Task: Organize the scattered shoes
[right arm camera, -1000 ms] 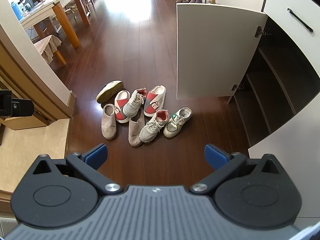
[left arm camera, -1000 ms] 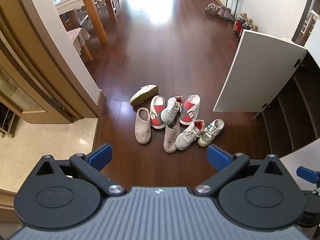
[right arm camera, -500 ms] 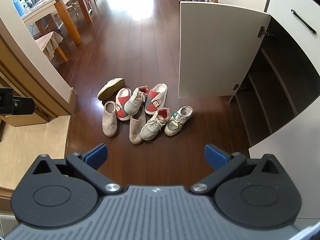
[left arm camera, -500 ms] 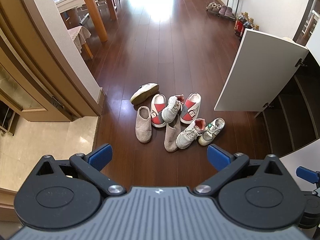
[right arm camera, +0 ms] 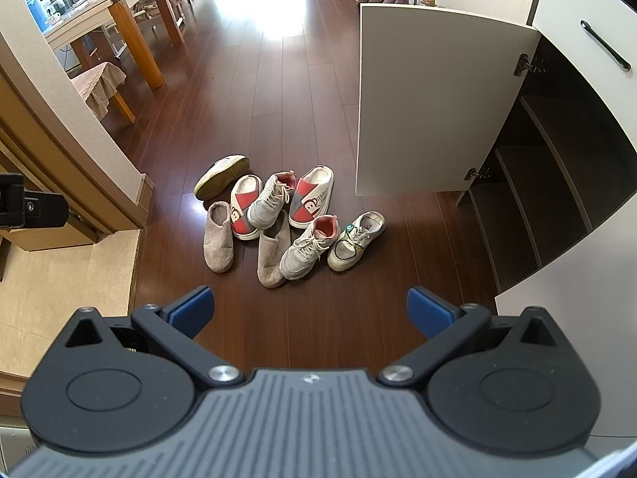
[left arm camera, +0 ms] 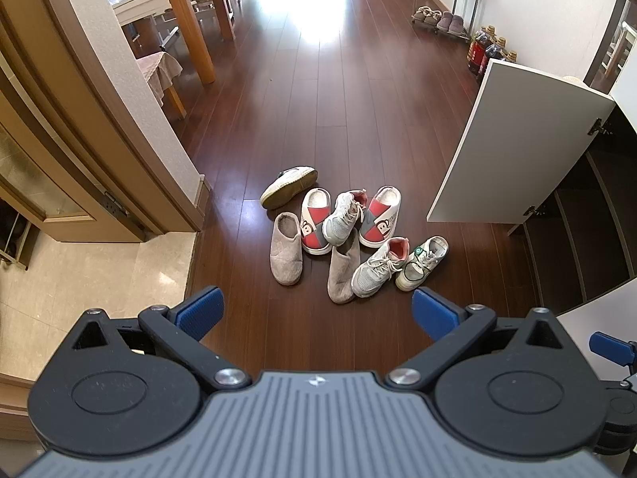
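Both grippers hang above the dark wooden floor (left arm camera: 318, 99), each with its blue-padded jaws spread wide and nothing between them: the left gripper (left arm camera: 318, 312) and the right gripper (right arm camera: 310, 310) are well short of the shoes.

The shoes lie in a loose heap on the floor ahead. A grey slipper (left arm camera: 285, 249) lies at the left, and a second grey slipper (left arm camera: 343, 271) sits in the middle, its heel tucked under a white sneaker (left arm camera: 343, 219). That sneaker rests between two red-and-white cartoon slippers (left arm camera: 314, 221). Another white sneaker with pink lining (left arm camera: 378, 267) lies beside a green-trimmed sneaker (left arm camera: 422, 263). A canvas shoe (left arm camera: 288, 187) is tipped on its side at the back.

To the right, a white cabinet door (right arm camera: 434, 99) stands open, showing dark empty shelves (right arm camera: 529, 183).
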Motion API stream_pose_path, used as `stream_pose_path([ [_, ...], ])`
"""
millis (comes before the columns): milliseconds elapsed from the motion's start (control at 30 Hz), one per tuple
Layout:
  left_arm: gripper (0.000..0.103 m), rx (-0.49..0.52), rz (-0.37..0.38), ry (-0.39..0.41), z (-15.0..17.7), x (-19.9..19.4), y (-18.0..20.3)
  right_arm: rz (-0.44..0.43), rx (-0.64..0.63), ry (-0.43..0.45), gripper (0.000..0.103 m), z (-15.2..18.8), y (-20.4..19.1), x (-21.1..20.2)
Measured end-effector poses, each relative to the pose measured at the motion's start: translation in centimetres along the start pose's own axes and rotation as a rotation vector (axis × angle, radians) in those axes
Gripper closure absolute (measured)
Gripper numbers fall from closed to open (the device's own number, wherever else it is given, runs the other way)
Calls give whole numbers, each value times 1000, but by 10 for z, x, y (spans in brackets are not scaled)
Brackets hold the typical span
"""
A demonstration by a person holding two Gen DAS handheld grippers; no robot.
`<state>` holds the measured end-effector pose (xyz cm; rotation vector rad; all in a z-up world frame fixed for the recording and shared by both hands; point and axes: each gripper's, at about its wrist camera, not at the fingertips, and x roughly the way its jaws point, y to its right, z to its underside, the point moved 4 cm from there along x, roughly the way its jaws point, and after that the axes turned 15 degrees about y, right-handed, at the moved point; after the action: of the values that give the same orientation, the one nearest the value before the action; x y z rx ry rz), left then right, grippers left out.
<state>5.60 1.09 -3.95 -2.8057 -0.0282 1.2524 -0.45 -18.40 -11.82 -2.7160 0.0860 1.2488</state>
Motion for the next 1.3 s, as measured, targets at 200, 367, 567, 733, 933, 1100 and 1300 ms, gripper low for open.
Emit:
stream_pose_path([
  [200, 1, -5, -11, -8, 1, 0, 0, -5, 1, -4, 1, 0, 0, 0],
  [367, 1, -5, -20, -14, 2, 0, 1, -6, 2, -11, 1, 0, 2, 1],
  [567, 1, -6, -25, -28, 1, 5, 9, -7, 4, -20, 1, -1, 5, 1],
  [733, 1, -7, -22, -31, 3, 7, 12, -8, 6, -27, 1, -1, 8, 2],
  [933, 1, 0, -17, -55, 11, 20, 14, 2, 6, -51, 1, 2, 19, 32],
  [1100, 1, 64, 16, -155, 35, 68, 13, 22, 38, -92, 1, 17, 22, 58],
  [1300, 1, 129, 78, -284, 63, 147, 11, 92, 152, -132, 1, 41, 27, 104],
])
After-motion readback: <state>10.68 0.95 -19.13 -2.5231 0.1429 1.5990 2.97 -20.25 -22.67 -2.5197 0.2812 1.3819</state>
